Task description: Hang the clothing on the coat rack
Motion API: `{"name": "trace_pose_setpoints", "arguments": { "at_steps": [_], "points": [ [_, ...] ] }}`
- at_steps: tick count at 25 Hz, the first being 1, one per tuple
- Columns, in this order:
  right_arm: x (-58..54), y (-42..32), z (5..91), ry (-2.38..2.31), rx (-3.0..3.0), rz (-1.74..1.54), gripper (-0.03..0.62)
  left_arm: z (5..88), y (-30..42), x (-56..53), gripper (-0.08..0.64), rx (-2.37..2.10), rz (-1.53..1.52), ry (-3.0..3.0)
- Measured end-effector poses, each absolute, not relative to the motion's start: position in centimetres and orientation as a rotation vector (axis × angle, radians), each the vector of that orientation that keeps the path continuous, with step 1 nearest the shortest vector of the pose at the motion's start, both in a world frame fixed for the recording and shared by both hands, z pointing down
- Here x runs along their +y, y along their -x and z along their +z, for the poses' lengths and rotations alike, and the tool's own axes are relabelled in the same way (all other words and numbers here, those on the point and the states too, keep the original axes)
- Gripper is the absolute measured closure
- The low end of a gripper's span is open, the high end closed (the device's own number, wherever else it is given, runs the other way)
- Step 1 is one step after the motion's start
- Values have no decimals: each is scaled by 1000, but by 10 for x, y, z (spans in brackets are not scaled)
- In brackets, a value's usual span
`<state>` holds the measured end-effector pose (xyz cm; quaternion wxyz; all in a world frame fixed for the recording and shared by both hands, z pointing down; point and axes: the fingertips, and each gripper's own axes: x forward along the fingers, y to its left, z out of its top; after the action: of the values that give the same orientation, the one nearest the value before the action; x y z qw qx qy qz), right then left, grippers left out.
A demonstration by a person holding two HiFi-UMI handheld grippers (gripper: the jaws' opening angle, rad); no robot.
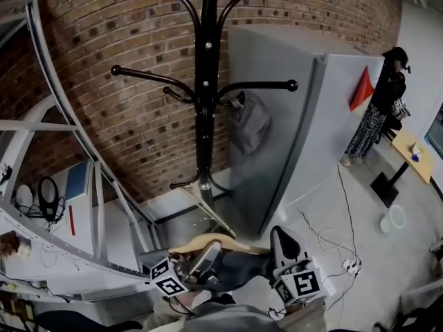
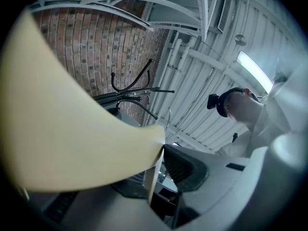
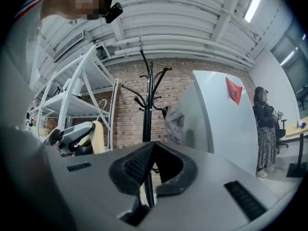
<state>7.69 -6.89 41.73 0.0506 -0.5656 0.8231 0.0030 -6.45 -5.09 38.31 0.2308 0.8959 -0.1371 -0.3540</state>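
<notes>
Left hand-held gripper [image 2: 160, 153] clamps cream hanger [image 2: 72, 129] near coat rack [image 1: 206, 81]

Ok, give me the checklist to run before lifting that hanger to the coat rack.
1. Left tongs closed on the cream curved hanger: ok.
2. Right tongs closed, with a cream sliver of the hanger between them: ok.
3. Free arm on the black metal coat rack: ok, the long arm at the head view's left is bare.
4. Knobbed arm at that view's right free: not ok, a grey bag hangs there.
5. Clothing on the hanger: cannot tell.
</notes>
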Motion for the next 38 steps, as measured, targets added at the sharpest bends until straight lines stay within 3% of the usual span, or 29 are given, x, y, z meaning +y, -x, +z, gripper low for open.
{"name": "trace_pose_setpoints", "arguments": {
  "at_steps": [21, 38],
  "points": [
    [-153, -67, 395, 1783, 2424, 41, 569, 361, 77, -148, 457, -312, -952, -2531],
    [-199, -103, 352, 1709, 2419, 136, 569, 314, 55, -182, 460, -373, -1023, -2599]
  ]
}}
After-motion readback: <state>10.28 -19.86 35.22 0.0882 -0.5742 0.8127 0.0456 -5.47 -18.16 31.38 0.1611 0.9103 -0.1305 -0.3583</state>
